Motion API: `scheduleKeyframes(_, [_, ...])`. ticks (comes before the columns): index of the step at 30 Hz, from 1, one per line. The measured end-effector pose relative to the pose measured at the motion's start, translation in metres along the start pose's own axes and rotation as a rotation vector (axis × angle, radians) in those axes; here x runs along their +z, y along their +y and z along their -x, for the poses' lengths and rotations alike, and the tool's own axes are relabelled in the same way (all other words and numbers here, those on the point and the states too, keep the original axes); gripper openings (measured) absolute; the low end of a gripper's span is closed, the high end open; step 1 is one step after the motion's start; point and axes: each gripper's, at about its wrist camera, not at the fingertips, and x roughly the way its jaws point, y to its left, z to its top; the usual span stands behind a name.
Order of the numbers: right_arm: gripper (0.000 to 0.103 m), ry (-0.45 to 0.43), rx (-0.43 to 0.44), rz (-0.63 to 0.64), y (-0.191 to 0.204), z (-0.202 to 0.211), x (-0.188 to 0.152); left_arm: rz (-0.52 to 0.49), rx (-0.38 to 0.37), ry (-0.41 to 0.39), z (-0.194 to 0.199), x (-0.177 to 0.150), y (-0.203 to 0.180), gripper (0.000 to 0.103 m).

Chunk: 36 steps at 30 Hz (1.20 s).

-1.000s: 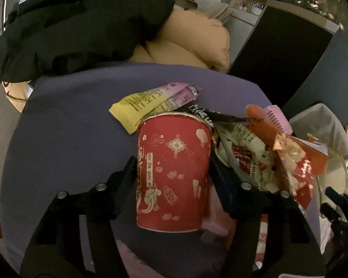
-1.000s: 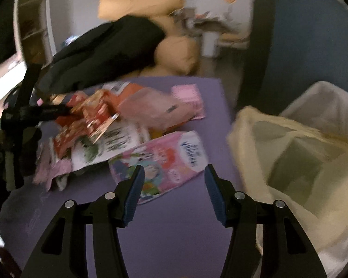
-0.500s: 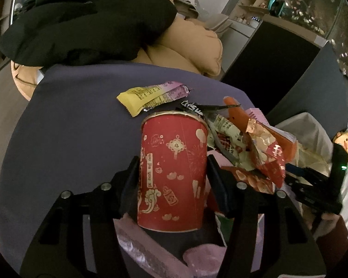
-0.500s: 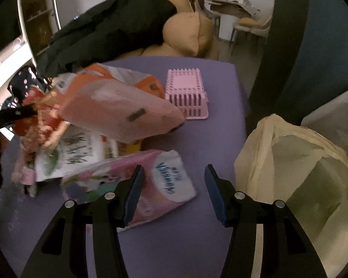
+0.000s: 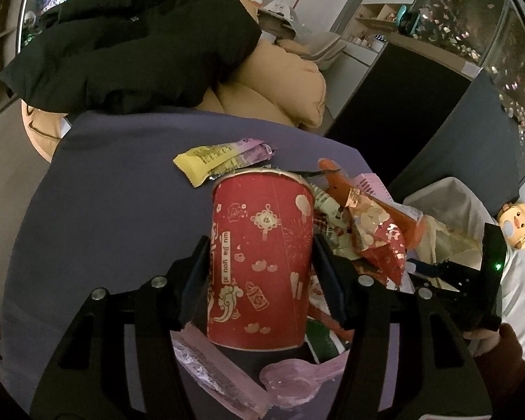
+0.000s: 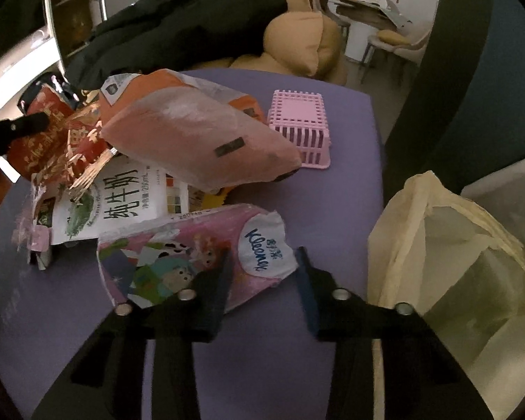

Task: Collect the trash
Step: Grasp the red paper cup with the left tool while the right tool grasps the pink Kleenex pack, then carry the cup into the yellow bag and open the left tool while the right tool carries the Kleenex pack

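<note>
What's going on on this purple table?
A person with a gripper in each hand is clearing trash. The left gripper is shut on a red paper cup, upright beside a heap of wrappers. The right gripper is closing on the corner of a pink Kleenex pack lying on the table; its pads do not look pressed on yet. An open bag waits to the right.

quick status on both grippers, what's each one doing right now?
Left gripper: shut on the red paper cup, cup upright.
Right gripper: jaws closing around the corner of the pink Kleenex pack; not clamped yet.
</note>
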Motion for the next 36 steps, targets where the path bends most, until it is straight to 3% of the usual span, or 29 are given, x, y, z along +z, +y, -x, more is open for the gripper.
scheduleKeyframes(4, [0.012, -0.008, -0.014, -0.004, 0.002, 0.007, 0.0, 0.008, -0.001, -0.023, 0.008, 0.005, 0.0, 0.055])
scheduleKeyframes(7, [0.007, -0.049, 0.011, -0.022, 0.002, 0.024, 0.003, 0.018, -0.001, -0.042, 0.014, 0.01, 0.001, 0.055])
scheduleKeyframes(19, [0.005, -0.268, 0.044, -0.051, -0.01, 0.128, 0.019, -0.047, -0.028, -0.121, 0.042, 0.025, -0.043, 0.055])
scheduleKeyframes(25, [0.005, -0.346, -0.015, -0.077, -0.032, 0.168, 0.015, -0.125, -0.081, -0.154, 0.052, 0.025, -0.094, 0.055])
scheduleKeyframes(30, [0.005, -0.41, -0.118, -0.114, -0.072, 0.205, 0.004, -0.195, -0.136, -0.153, 0.043, 0.024, -0.15, 0.055])
scheduleKeyframes(36, [0.005, -0.459, -0.24, -0.168, -0.123, 0.24, -0.018, -0.239, -0.279, -0.142, 0.01, 0.015, -0.229, 0.056])
